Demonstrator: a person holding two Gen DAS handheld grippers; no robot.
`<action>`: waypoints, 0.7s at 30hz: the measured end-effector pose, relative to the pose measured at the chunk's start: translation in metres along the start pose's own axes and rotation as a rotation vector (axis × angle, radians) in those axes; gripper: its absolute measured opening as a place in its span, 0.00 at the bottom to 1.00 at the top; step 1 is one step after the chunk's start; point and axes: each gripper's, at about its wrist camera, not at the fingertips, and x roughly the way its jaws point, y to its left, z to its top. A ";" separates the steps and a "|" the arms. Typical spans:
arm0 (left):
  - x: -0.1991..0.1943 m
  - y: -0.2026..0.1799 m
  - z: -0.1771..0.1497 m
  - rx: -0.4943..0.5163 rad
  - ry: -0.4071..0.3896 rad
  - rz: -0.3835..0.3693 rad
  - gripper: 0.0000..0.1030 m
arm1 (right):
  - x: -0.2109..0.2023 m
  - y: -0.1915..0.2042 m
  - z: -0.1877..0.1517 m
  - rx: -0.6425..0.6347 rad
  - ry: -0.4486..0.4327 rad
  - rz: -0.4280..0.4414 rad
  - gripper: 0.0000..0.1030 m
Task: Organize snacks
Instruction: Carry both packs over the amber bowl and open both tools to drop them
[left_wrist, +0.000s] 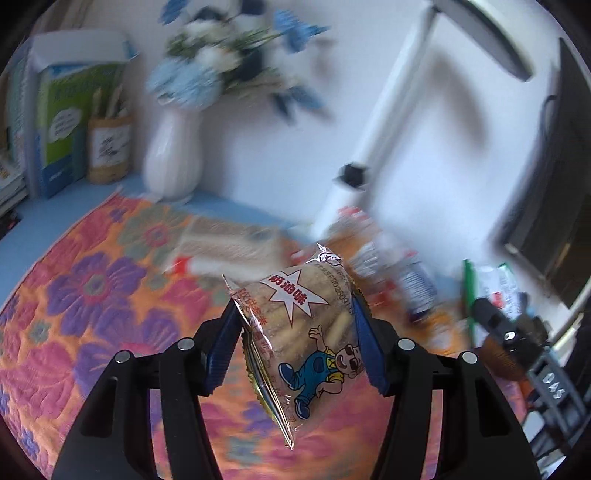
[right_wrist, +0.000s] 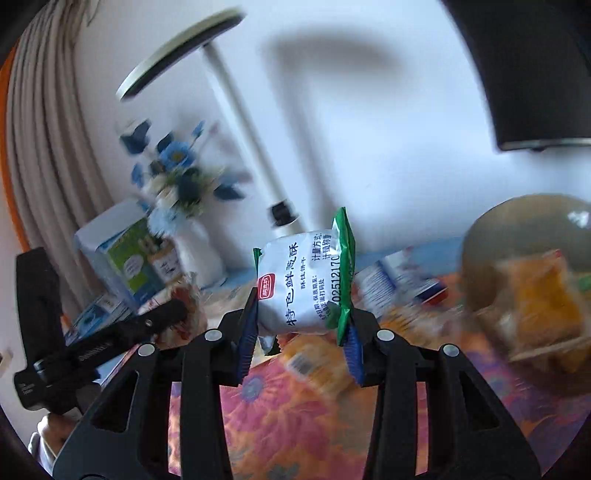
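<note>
The left gripper (left_wrist: 295, 328) is clamped on a clear biscuit packet (left_wrist: 299, 332), its long axis running from 12 to 6 o'clock. The right gripper (right_wrist: 301, 321) pinches a white-and-green snack pack (right_wrist: 299, 284), lifted off the desk (right_wrist: 295, 424). Only the right wrist view shows the brown basket (right_wrist: 524, 229) at 3 o'clock, nearer the right hand; the left view shows the snack pile (left_wrist: 388, 266) at 1 o'clock.

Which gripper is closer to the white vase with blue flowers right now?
Left, I'd judge. The left gripper, shut on a cartoon snack packet, faces the white vase across the floral cloth. The right gripper, holding a white-green packet, sees it smaller, farther left.
</note>
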 end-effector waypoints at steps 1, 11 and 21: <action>-0.002 -0.009 0.004 0.011 -0.009 -0.021 0.56 | -0.006 -0.011 0.008 0.014 -0.007 -0.019 0.40; 0.040 -0.135 0.045 0.126 0.035 -0.275 0.56 | -0.053 -0.112 0.039 0.071 -0.066 -0.224 0.40; 0.130 -0.286 0.043 0.274 0.182 -0.499 0.56 | -0.057 -0.194 0.034 0.103 0.008 -0.384 0.50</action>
